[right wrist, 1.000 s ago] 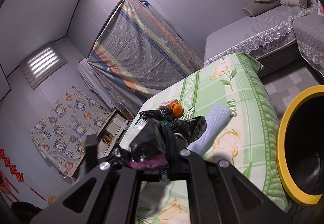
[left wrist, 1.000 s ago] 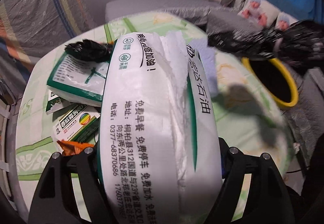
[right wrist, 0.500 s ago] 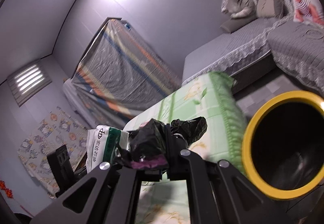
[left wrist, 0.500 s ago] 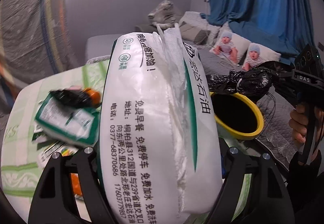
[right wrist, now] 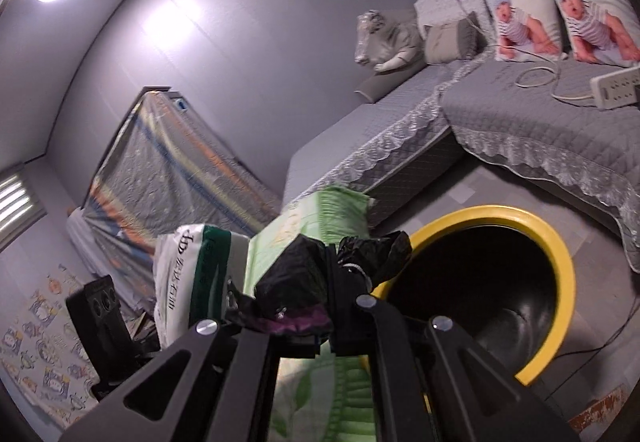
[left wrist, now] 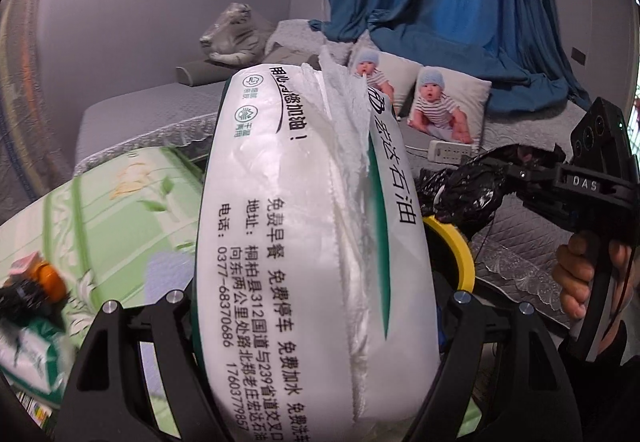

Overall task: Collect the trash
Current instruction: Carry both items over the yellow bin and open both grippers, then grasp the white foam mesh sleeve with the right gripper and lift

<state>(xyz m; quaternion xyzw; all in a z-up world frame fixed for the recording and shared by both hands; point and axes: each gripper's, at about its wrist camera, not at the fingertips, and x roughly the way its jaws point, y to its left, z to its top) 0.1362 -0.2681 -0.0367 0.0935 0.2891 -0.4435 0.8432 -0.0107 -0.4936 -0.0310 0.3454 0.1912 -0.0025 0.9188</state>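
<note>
The left gripper grasps the fat white tissue pack across its width, the right gripper is clenched on a crumpled black bag, both aimed at the yellow-rimmed bin beyond, likely for dropping in.

You've got a white tissue pack w/ green stripe, black bag, yellow-rimmed bin, green floral tablecloth.

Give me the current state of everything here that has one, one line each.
Left gripper: closed on the tissue pack.
Tissue pack: torn open, tissue sticking out, held up.
Right gripper: shut on the black bag.
Black bag: crumpled, held near the bin.
Yellow-rimmed bin: open, lidless.
</note>
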